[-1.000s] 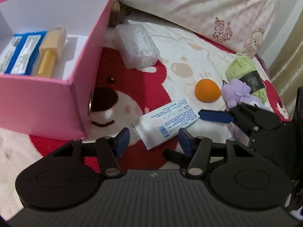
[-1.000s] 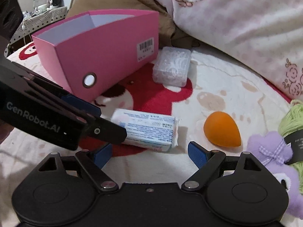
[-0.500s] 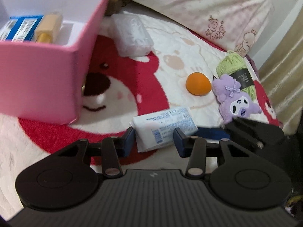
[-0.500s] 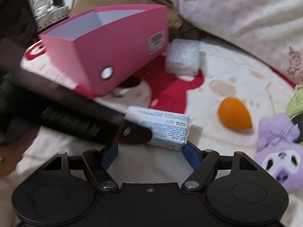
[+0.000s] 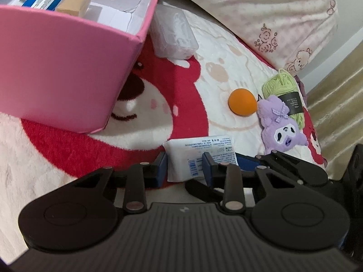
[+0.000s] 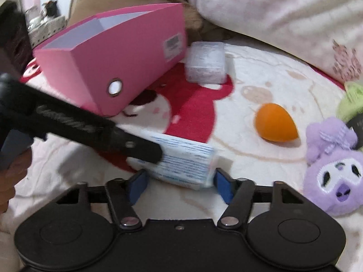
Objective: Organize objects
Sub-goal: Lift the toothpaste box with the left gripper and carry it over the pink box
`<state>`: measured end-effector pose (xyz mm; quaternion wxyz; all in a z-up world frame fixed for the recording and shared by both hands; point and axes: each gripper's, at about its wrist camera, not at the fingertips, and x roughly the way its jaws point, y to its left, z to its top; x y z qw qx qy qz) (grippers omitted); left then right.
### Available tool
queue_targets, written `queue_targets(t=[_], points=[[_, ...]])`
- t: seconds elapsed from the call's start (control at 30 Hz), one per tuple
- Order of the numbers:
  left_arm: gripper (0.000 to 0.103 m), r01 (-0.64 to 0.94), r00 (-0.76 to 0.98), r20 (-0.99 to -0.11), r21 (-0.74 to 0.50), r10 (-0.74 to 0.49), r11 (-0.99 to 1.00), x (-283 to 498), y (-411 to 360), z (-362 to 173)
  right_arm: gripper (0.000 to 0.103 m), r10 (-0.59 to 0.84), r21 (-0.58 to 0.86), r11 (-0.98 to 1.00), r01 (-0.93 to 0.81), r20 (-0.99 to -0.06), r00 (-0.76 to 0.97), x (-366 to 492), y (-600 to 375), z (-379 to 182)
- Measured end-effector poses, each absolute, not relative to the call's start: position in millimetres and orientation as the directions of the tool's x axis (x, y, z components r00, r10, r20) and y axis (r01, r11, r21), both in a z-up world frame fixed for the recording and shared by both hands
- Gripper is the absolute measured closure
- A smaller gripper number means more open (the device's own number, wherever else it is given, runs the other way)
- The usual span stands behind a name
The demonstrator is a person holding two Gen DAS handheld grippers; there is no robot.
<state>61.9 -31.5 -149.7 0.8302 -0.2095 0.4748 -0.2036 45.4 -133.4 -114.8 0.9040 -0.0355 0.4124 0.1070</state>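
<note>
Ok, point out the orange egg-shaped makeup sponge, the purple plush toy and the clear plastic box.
orange egg-shaped makeup sponge [image 6: 274,122]: right wrist view, middle of its rounded body.
purple plush toy [image 5: 281,127]: left wrist view, on its face.
clear plastic box [image 6: 206,64]: right wrist view, centre of its lid.

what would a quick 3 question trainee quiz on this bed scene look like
1. True or false: the orange makeup sponge lies inside the pink box.
2. Which item sits between the fingers of both the left hand-held gripper and the right hand-held gripper? A) white and blue packet B) clear plastic case C) purple plush toy
3. Fill in: the green yarn skein lies right behind the ____ toy.

Key: 1 false, it lies on the bear blanket; 2 A; 3 purple plush.
</note>
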Motion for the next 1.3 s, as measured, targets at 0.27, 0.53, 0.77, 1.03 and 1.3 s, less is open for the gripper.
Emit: queue_targets(t=[0.27, 0.53, 0.77, 1.03, 1.3], points=[[0.07, 0.125, 0.405, -0.714, -0.576, -0.572, 0.808, 48, -23, -147, 0.038, 0.177, 0.093, 0.98, -0.177, -0.815, 0.552, 39, -126, -98], [0.069, 0.146, 0.351, -0.714, -0.597, -0.605, 0.789, 31, -14, -131, 0.023, 0.193, 0.116, 0.977, -0.178, -0.839, 0.508, 29, -104, -74], [0.069, 0.194, 0.336, -0.701, -0.602, -0.629, 0.775, 21, -10, -104, 0.022, 0.137, 0.089, 0.989, -0.119, -0.85, 0.508, 17, -92, -48], [0.068, 0.255, 0.357, -0.688, -0.579, -0.632, 0.775, 9, -8, -63, 0.022, 0.108, 0.073, 0.994, -0.085, -0.829, 0.549, 0, -84, -12], [0.068, 0.279, 0.39, -0.671, -0.567, -0.631, 0.775, -4, 2, -30, 0.022, 0.096, 0.062, 0.995, -0.079, -0.819, 0.566, -6, -71, 23]])
